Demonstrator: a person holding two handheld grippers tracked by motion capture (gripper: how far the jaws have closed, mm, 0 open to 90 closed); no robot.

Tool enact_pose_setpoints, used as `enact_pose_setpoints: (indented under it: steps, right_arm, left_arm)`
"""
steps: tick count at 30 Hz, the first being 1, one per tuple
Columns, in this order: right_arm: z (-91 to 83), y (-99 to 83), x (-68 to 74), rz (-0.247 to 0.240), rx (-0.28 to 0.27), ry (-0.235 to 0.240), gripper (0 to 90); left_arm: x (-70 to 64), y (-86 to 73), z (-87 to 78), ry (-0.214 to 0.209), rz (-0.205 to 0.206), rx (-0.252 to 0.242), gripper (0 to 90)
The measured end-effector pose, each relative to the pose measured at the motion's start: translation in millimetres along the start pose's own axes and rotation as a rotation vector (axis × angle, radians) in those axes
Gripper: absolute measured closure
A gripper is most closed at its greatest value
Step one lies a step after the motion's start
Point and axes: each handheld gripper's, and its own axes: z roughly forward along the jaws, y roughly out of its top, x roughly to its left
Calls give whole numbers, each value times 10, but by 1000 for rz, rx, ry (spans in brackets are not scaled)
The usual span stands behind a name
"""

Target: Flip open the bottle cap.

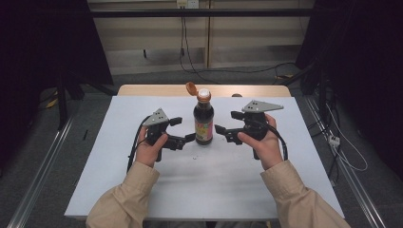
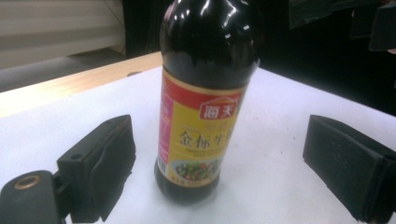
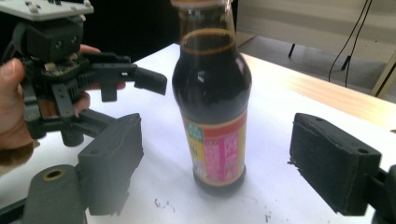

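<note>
Standing upright near the middle of the white table [image 1: 119, 156]: dark sauce bottle [image 1: 204, 121] with yellow-and-red label, orange flip cap [image 1: 191, 88] hinged open off the neck. Flanking it on either side: left gripper [image 1: 183, 130] and right gripper [image 1: 226, 122], each with jaws spread wide and empty, pads clear of the glass. Seen between both pads in the left gripper view and the right gripper view. Wrapped around each gripper body, a hand; beige sleeves [image 1: 124, 199] below.
</note>
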Motion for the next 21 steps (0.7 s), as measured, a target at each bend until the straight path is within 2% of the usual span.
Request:
enact_pose_setpoints:
  steps: [4, 8, 16, 21]
  right_arm:
    - [-12, -81, -15, 5, 6, 1, 171]
    - [-29, -144, -21, 12, 8, 6, 168]
    - [-43, -264, -21, 1, 24, 4, 165]
    - [-48, -352, -39, 4, 36, 1, 163]
  left_arm:
    - [-8, -43, -46, 7, 6, -2, 88]
    - [11, -76, -99, 8, -11, -8, 88]
    - [-2, -72, -185, 6, -12, -12, 88]
    - [-8, -84, -227, 12, 4, 10, 87]
